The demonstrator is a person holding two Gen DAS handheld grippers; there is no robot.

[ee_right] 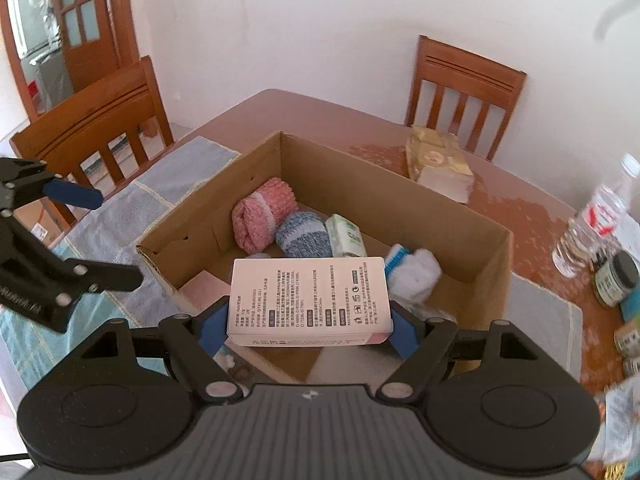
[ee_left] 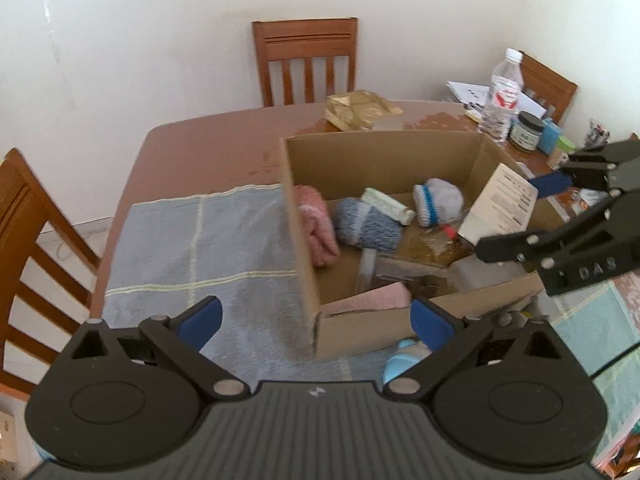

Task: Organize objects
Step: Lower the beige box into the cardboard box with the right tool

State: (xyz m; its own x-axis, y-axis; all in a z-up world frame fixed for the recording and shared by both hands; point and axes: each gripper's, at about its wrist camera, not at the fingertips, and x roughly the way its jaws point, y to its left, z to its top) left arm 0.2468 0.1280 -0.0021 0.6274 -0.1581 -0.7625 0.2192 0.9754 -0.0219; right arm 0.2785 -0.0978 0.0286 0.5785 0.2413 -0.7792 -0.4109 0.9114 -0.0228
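Right gripper (ee_right: 309,322) clamping a white printed carton (ee_right: 308,300) above an open cardboard box (ee_right: 472,256) holding pink rolled socks (ee_right: 262,218), blue rolled socks (ee_right: 302,236), left gripper (ee_right: 108,236) spread wide at left

The left gripper (ee_left: 316,322) is showing a matte black body with a ribbed grey-black top plate bearing a small pale logo at its 12 o'clock edge. Two round black discs are sitting at 9 and 3 o'clock of that plate. Black linkage arms, pinned with silver screws, are ending in blue pads (ee_left: 202,320). The right gripper (ee_right: 308,326) is wearing the same build: black links, silver pivots, blue pads (ee_right: 214,328). Seen side-on from the left camera, its housing is carrying pale embossed letters.
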